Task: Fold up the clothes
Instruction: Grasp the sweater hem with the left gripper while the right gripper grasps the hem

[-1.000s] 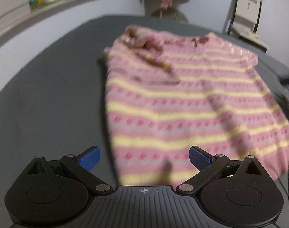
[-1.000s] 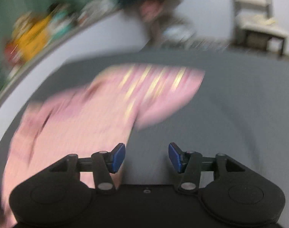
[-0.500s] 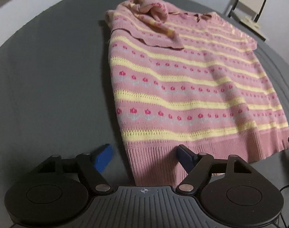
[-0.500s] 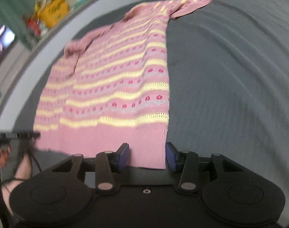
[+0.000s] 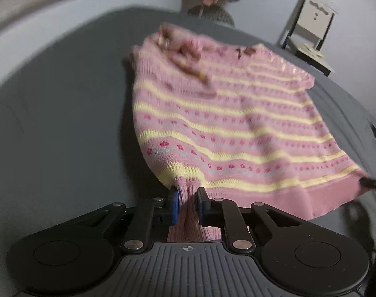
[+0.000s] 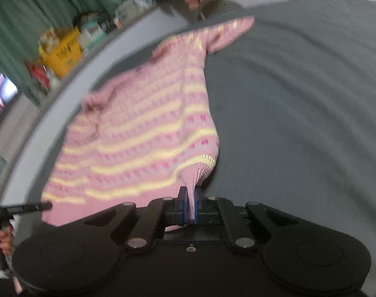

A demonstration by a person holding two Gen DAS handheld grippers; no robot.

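From the left wrist, your left gripper [image 5: 187,204] is closing on the sweater [image 5: 227,123] hem's near-left corner (ribbing bunched between the pads). From the right wrist, your right gripper [image 6: 191,208] pinches the near-right corner; the sweater runs lengthwise away across the grey bed [image 6: 299,99].

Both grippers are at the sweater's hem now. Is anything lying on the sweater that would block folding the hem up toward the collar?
Nothing visible blocks it. Only the sweater's own folded-in sleeve lies near the collar.
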